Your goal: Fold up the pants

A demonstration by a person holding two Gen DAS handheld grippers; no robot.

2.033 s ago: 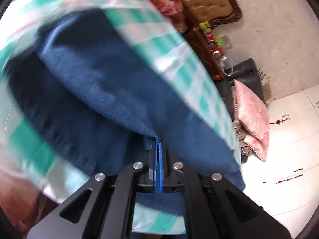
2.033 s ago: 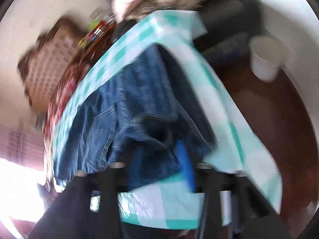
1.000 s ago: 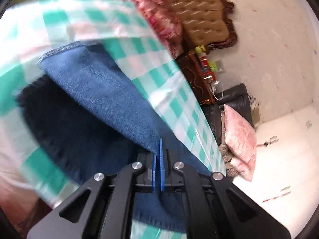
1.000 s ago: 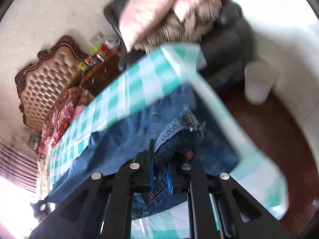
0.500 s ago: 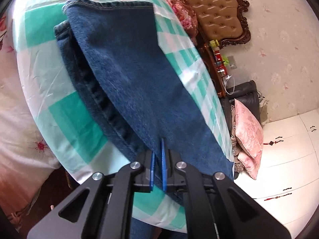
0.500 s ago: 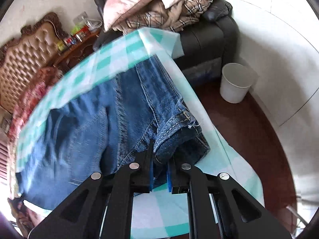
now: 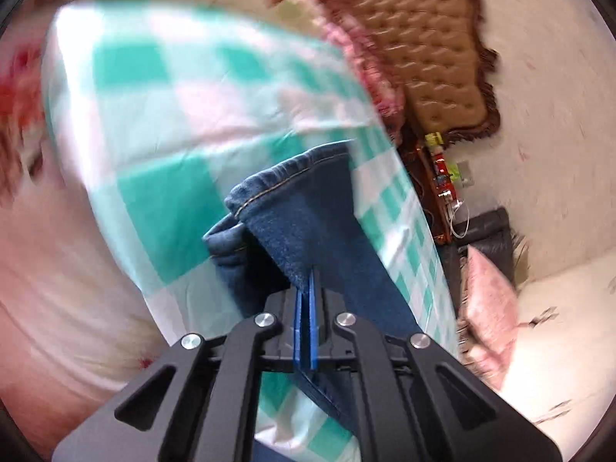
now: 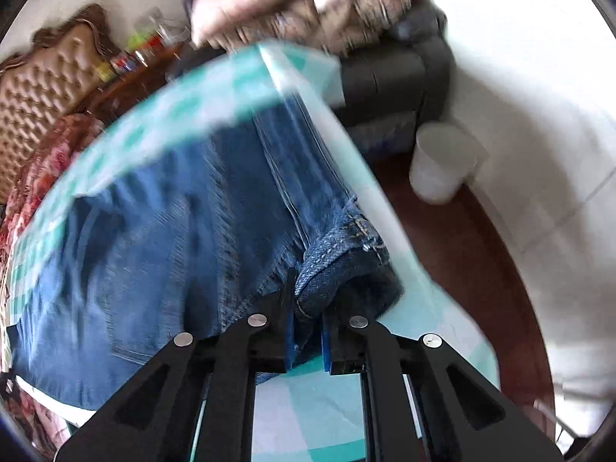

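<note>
My left claw [image 7: 306,304] is pinched on a thin edge near the hem of the jeans [image 7: 308,231]; my right claw [image 8: 308,331] grips the thick waistband. The denim seems heavy and limp, sagging onto the checked cloth [image 7: 161,107], so seams are probably the surest holds.

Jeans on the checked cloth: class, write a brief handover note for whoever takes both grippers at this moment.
Left gripper: shut on a fold of the jeans near the leg hem; its jaws opened briefly and have just closed again on the denim.
Right gripper: shut on a bunched edge of the jeans at the other end.
Jeans lie along the green-and-white checked cloth, both ends lifted slightly.
Done: both ends gripped.
Left: bring the ends together, lay the fold flat, release. Pictures are blurred, so confirm the grip first.
</note>
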